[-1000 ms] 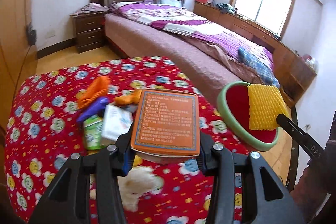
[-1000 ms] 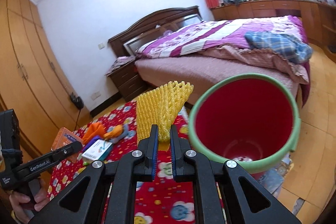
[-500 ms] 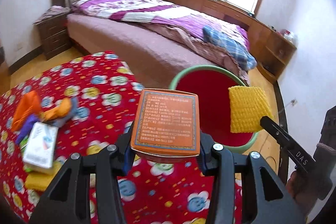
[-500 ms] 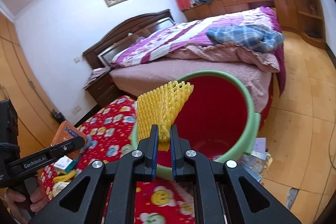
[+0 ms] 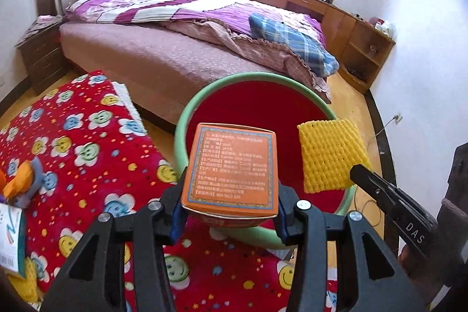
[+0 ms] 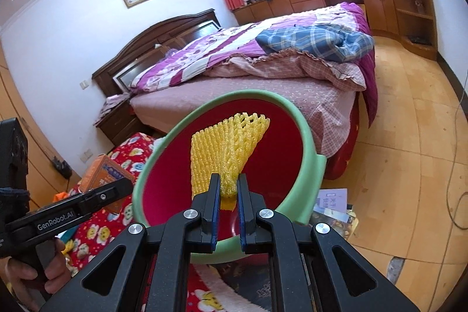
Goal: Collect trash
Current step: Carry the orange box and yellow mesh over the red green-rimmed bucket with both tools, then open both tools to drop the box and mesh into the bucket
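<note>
With the left tongs (image 5: 229, 212) gripping an orange carton (image 5: 231, 168) and the right tongs (image 6: 228, 192) pinching yellow foam netting (image 6: 225, 145) over the red bin (image 5: 263, 107), both need only let go.

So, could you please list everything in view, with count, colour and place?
Bin: one, green rim, red inside, beside the table.
Box: one, orange, over the bin.
Foam net: one, yellow, over the bin.
Tablecloth: one, red with flowers.
Wrappers: several, orange and white, on the cloth.
Bed: one, purple quilt, behind.
Left gripper: fingers shut on the box.
Right gripper: fingers shut on the net.
</note>
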Available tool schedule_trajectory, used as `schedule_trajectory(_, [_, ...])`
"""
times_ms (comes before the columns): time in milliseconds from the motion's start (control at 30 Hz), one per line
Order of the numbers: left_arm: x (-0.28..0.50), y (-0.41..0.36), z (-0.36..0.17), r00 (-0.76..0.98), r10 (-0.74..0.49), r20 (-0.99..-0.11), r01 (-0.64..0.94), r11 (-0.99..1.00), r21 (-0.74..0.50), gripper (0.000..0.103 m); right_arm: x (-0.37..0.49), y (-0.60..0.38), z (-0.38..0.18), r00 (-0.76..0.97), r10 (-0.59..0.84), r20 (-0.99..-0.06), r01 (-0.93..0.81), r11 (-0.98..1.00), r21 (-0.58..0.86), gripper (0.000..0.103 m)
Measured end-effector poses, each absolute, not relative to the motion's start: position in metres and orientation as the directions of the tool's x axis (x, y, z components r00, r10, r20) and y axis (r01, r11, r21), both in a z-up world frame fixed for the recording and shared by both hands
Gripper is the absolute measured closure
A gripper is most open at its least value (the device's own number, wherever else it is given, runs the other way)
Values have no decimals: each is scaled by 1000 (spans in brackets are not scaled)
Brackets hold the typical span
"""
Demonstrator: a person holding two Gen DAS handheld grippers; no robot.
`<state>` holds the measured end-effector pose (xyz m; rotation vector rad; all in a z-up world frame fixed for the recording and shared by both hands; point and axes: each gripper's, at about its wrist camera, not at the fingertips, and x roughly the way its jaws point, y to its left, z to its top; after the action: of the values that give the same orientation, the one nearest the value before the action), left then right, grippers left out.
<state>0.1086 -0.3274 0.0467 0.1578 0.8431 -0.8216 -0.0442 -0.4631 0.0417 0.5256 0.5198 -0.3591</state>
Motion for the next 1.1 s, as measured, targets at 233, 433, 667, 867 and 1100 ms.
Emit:
schedule_trajectory(233, [111,-335,42,382,-592,-710,715,676,-179,53,-39,-467,35,800,-186,-570,456,806,377,90])
schedule_trajectory(433, [112,-335,43,390,-594,-703,716,676,-175,42,-37,-470,33,800,-175,-574,455,800,390,88])
schedule_trajectory(667, [110,-325,51,398,-596,-698,702,688,-187,42,-40,-469,37,806,-168,-568,453,792,409,75])
schedule_trajectory(867, [104,-309,60,415,-595,-688,682,704,-198,42,-46,-458,50,819,-168,-548,435,805,404,75])
schedule_trajectory(1100, [95,-284,71,442,-584,-681,649,732,-207,42,-54,-440,64,838,-155,-523,401,825,398,75])
